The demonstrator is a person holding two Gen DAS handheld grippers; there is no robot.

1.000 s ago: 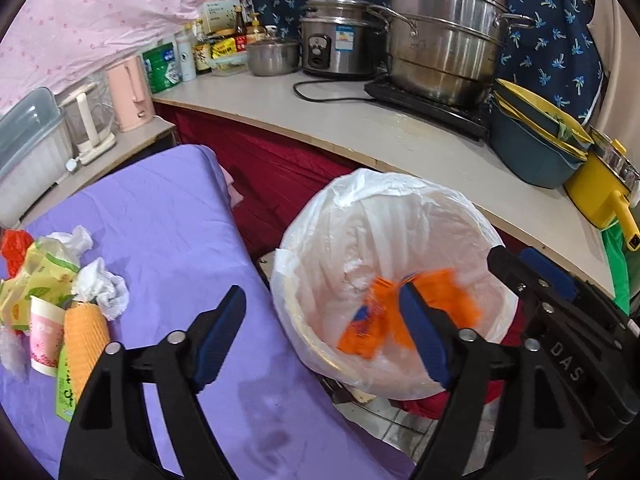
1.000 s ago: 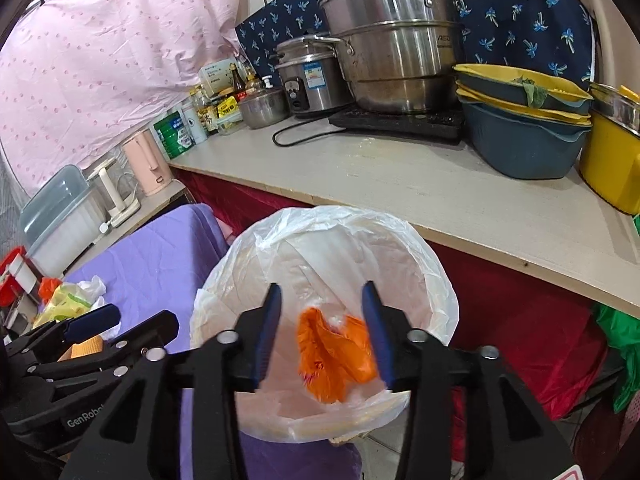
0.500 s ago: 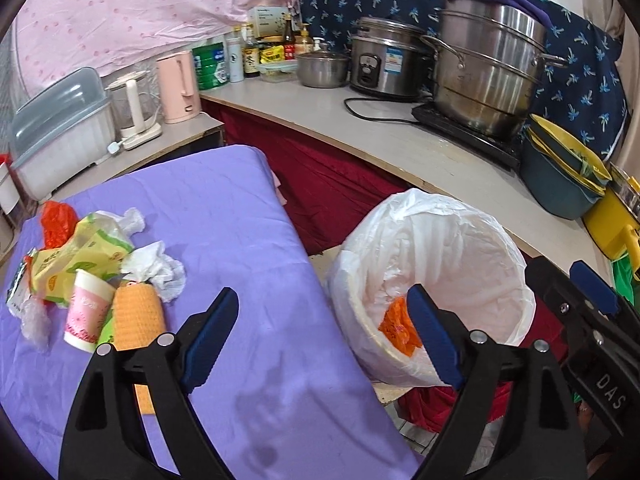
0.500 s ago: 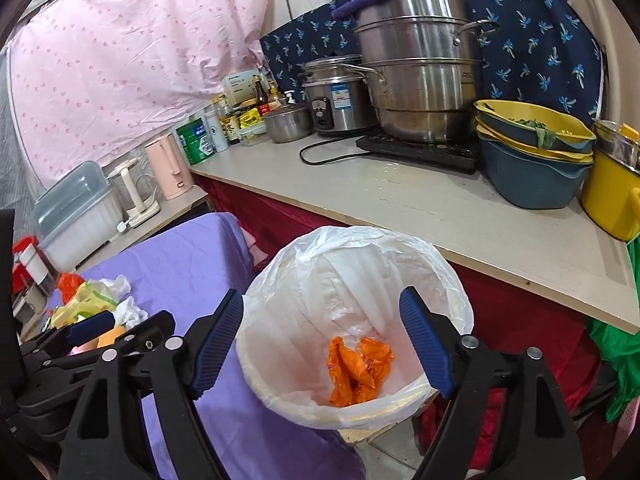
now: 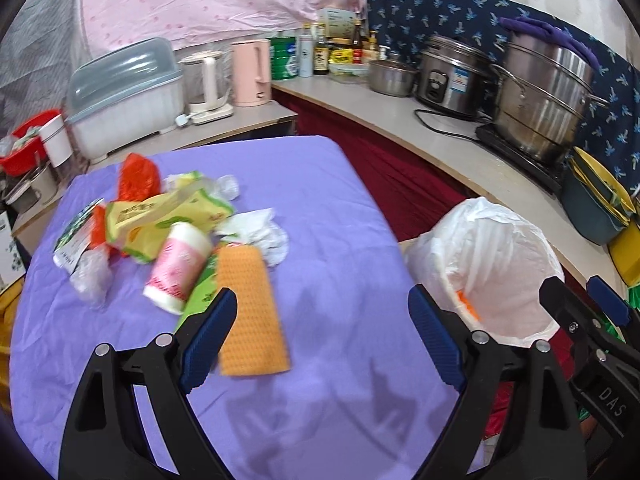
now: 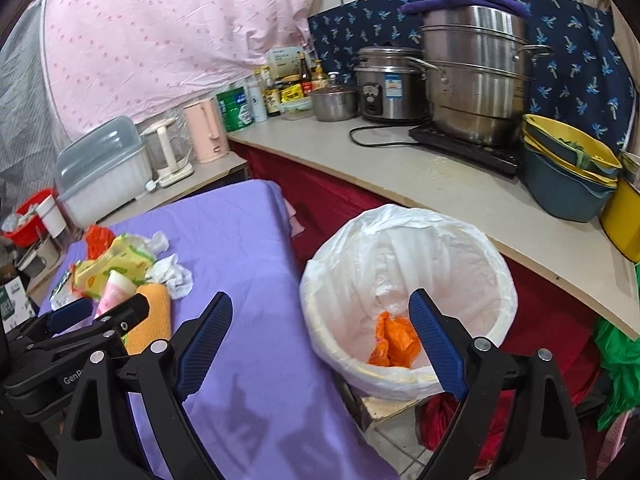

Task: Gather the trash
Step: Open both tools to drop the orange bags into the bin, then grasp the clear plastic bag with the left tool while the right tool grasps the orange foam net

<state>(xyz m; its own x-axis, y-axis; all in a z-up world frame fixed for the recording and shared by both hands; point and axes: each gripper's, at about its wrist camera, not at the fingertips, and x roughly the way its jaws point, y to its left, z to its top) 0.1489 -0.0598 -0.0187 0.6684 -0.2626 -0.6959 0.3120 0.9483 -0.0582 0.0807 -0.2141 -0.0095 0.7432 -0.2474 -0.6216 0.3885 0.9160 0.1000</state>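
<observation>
One orange wrapper (image 6: 394,340) is seen lying at the bottom of the white-lined trash bin (image 6: 404,296), which stands beside the purple-covered worktop (image 5: 328,208); the job is judged barely begun. A heap of litter is left on the cloth: an orange ribbed sleeve (image 5: 250,312), a pink paper cup (image 5: 178,266) tipped on its side, yellow-green packaging (image 5: 168,216), crumpled white tissue (image 5: 260,234) and a red plastic bag (image 5: 136,176). The left gripper (image 5: 322,340) is held over the worktop near the sleeve, fingers spread wide and touching nothing. The right gripper (image 6: 320,340) is poised between worktop and bin, likewise released and empty.
</observation>
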